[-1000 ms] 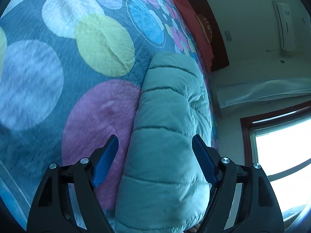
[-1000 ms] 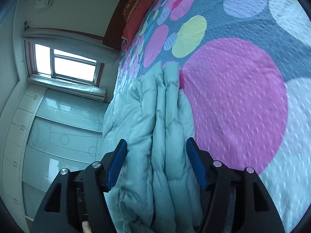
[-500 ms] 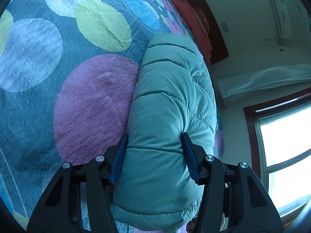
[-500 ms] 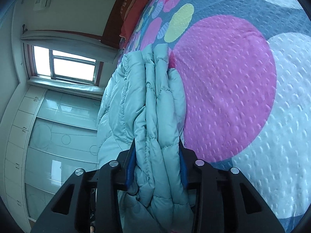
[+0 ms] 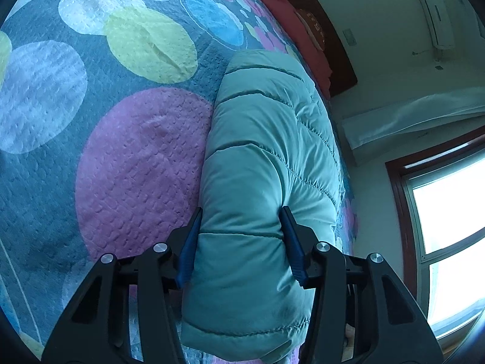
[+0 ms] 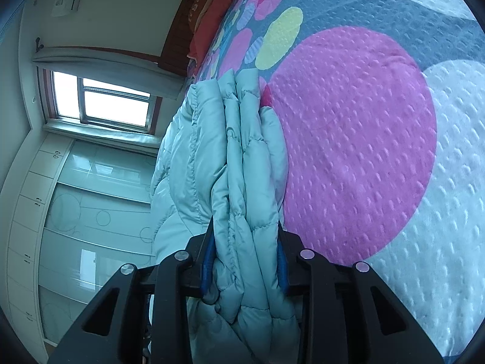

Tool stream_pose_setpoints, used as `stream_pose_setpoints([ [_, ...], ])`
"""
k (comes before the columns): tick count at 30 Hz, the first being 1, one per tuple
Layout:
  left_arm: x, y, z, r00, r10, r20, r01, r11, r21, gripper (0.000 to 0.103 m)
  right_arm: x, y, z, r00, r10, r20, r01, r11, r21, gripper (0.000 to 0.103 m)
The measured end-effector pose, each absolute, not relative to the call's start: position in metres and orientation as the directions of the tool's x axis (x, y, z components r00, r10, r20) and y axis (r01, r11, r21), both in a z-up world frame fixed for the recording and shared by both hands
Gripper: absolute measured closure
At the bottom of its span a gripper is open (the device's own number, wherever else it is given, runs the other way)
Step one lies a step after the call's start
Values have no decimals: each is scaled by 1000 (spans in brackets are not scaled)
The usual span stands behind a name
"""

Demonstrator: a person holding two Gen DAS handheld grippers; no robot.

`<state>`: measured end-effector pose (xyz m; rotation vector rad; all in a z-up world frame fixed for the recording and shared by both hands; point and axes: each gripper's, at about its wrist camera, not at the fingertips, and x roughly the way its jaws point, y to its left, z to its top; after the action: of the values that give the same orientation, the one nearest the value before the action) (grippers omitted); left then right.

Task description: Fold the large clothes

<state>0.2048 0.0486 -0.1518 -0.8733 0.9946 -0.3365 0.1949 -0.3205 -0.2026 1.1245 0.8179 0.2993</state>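
Both grippers [image 5: 241, 212] [image 6: 245, 227] apparently clamp jacket [image 5: 266, 157].

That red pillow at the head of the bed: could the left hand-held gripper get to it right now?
Probably not: the left hand-held gripper is closed on the puffy jacket, and the red pillow lies far beyond it.

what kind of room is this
Most likely a bedroom: a bed with a spotted quilt, red pillows against a dark headboard, and white wardrobes beside the window.
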Motion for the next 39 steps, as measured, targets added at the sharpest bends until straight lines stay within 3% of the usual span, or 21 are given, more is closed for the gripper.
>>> stream_pose_setpoints([
  [15,190,45,-134,542,-544,-641,-95,718,-690,39,167,-330,-192,700,567,-435,185,445,876,51],
  [25,166,47,-126,556,-494,-668,-84,767,-637,31,134,-334,-192,707,557,-436,201,432,879,50],
  [33,140,60,-122,574,-430,-697,-100,808,-581,29,103,-337,-190,707,493,-508,248,499,830,50],
  [39,116,61,-113,599,-286,-748,-103,899,-427,29,80,-329,-176,691,385,-611,290,627,723,49],
])
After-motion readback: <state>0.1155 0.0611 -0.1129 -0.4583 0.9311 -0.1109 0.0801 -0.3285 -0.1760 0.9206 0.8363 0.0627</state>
